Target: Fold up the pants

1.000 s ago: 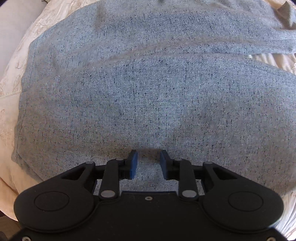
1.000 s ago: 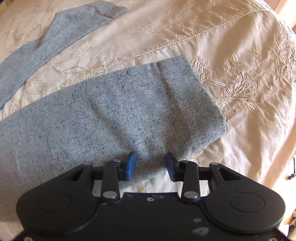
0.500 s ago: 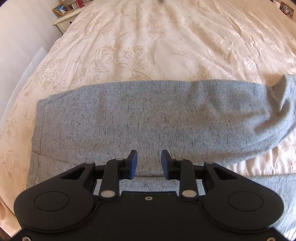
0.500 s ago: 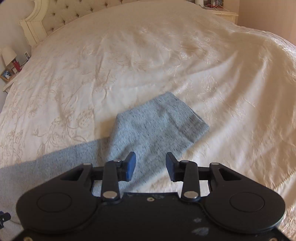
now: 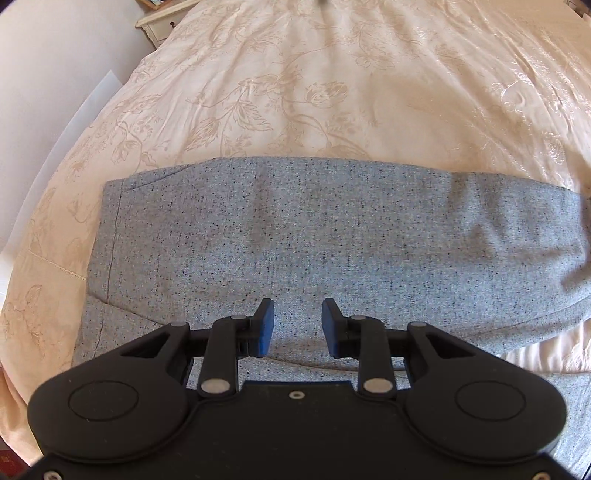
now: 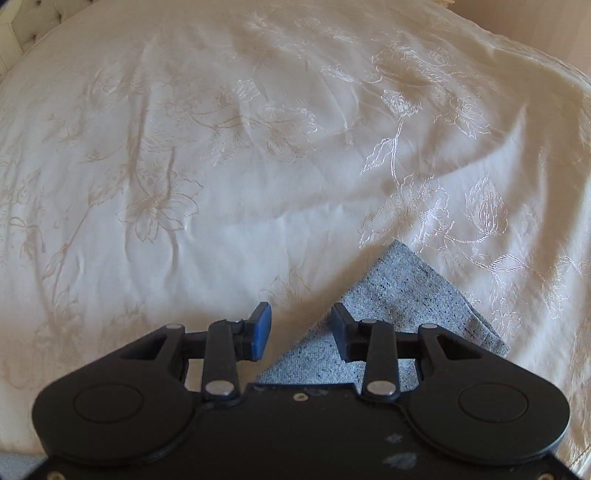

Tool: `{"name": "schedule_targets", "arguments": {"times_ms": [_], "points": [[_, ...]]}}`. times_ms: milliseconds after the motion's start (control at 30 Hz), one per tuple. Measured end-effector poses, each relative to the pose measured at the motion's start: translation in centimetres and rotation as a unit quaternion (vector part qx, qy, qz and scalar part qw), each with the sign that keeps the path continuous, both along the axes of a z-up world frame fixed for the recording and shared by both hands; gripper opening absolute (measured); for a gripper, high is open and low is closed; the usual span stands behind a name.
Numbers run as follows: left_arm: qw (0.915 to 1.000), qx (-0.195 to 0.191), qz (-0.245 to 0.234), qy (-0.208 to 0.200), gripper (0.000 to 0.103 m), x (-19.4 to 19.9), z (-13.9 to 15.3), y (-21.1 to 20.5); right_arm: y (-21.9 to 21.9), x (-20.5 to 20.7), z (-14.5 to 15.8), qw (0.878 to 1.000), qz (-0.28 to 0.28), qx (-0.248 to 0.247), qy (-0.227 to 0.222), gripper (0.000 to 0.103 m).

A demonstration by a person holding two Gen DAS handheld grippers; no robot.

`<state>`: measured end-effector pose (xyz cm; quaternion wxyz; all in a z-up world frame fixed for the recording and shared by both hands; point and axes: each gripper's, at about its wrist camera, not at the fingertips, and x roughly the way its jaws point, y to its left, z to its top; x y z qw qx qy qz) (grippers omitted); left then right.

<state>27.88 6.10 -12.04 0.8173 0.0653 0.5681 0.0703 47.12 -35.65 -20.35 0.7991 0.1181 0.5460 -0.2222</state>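
Grey speckled pants [image 5: 332,243] lie flat across the cream bedspread in the left wrist view, one layer over another, with a stitched hem edge at the left. My left gripper [image 5: 294,326] is open and empty, just above the near part of the fabric. In the right wrist view only a leg end of the pants [image 6: 410,306] shows, at lower right, partly hidden behind the gripper body. My right gripper [image 6: 300,330] is open and empty, its right finger over the leg's left edge.
The cream embroidered bedspread [image 5: 332,81] fills both views; it also shows in the right wrist view [image 6: 221,147]. A wall [image 5: 55,55] and a cream nightstand [image 5: 162,22] stand at far left. The tufted headboard [image 6: 14,33] shows at upper left.
Both grippers have risen and tilted up from close over the fabric. The far leg now lies on the near one. The right view has slid left, so the leg end sits lower right.
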Motion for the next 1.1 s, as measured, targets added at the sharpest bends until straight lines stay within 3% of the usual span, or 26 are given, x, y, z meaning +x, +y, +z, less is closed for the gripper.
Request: {"name": "schedule_targets", "arguments": {"times_ms": [67,100,167,300,367,567,700,933,1100], "points": [[1.0000,-0.004,0.001,0.000,0.039,0.6,-0.1,0.4,0.1,-0.7,-0.6,1.000,0.013,-0.020,0.012,0.022],[1.0000,-0.008,0.002,0.001,0.039,1.0,-0.1,0.6,0.0,-1.5,-0.4,1.000,0.016,-0.017,-0.001,0.001],[0.9999,-0.015,0.002,0.000,0.039,1.9,0.0,0.7,-0.6,-3.8,0.4,0.999,0.016,0.012,-0.026,0.003],[0.9988,-0.049,0.005,-0.004,0.042,4.5,0.2,1.0,-1.4,-8.9,2.6,0.997,0.008,0.025,-0.066,0.002],[0.9978,-0.065,0.010,-0.006,0.056,5.8,0.2,1.1,-1.8,-11.7,3.5,0.996,0.001,0.030,-0.079,0.002],[0.9937,-0.107,0.034,0.004,0.060,11.0,-0.5,1.3,-2.1,-19.1,4.0,0.996,-0.021,0.038,-0.079,0.002],[0.9871,-0.139,0.075,0.029,0.064,13.9,-1.9,1.9,-1.6,-22.5,2.9,0.995,-0.049,0.058,-0.069,0.002],[0.9812,-0.122,0.122,0.085,0.066,16.5,-5.3,3.2,-0.5,-24.3,1.5,0.994,-0.057,0.069,-0.059,0.002],[0.9787,-0.113,0.146,0.090,0.066,17.7,-6.5,3.9,-0.2,-23.6,1.8,0.995,-0.049,0.064,-0.064,0.002]]}}
